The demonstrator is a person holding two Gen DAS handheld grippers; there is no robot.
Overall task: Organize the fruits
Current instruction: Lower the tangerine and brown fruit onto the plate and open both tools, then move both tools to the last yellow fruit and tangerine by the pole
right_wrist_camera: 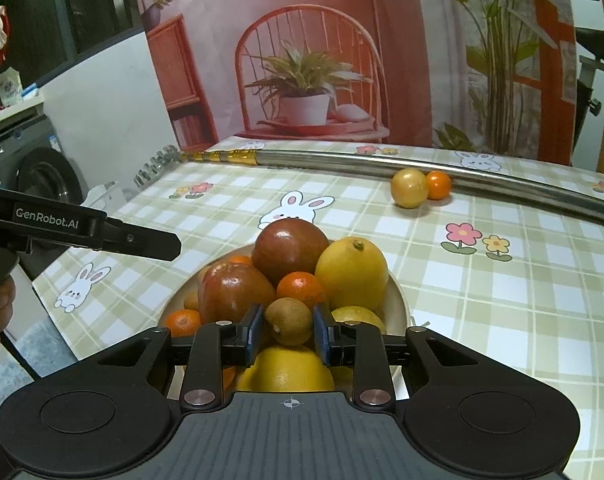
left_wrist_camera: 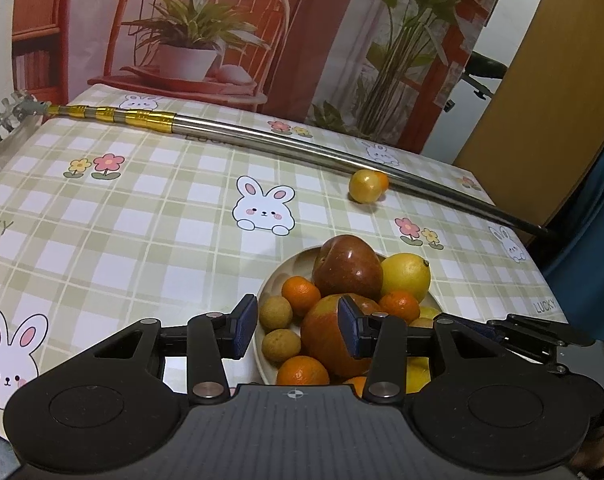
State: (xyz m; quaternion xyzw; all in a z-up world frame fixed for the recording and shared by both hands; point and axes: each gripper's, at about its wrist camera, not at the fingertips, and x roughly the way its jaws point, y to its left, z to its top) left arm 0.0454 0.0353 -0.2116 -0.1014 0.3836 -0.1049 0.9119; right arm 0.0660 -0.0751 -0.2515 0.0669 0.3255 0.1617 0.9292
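In the right wrist view we see the right gripper (right_wrist_camera: 289,330) at the lower centre of the frame, and its two blue pads are clamped on a small brown kiwi (right_wrist_camera: 290,320). The kiwi sits exactly between the pads, with both of them touching its sides, just above the pile of fruit.

In the left wrist view the left gripper (left_wrist_camera: 298,326) is at the lower centre, with its pads apart and nothing pressed between them. Its left pad is over the rim of the bowl; its right pad is in front of a big red-orange apple (left_wrist_camera: 325,340). We cannot tell if this pad touches the apple.

The bowl (right_wrist_camera: 397,300) is pale beige and stands on the checked tablecloth (right_wrist_camera: 501,300), low in the middle of both frames. It is full. In it we see a dark red apple (right_wrist_camera: 290,246) at the top of the pile, a large yellow lemon (right_wrist_camera: 351,274) to the right of it, a mandarin (right_wrist_camera: 300,286) between these two, a second mandarin (right_wrist_camera: 184,322) at the left rim, and another yellow fruit (right_wrist_camera: 286,368) below the kiwi. The left wrist view shows also two small brown round fruits (left_wrist_camera: 276,312) at the left side of the bowl.

Outside the bowl, in the upper right of the frame, a yellow round fruit (right_wrist_camera: 409,188) and a small orange fruit (right_wrist_camera: 438,185) lie touching each other, just beside a long metal pole (right_wrist_camera: 381,164).
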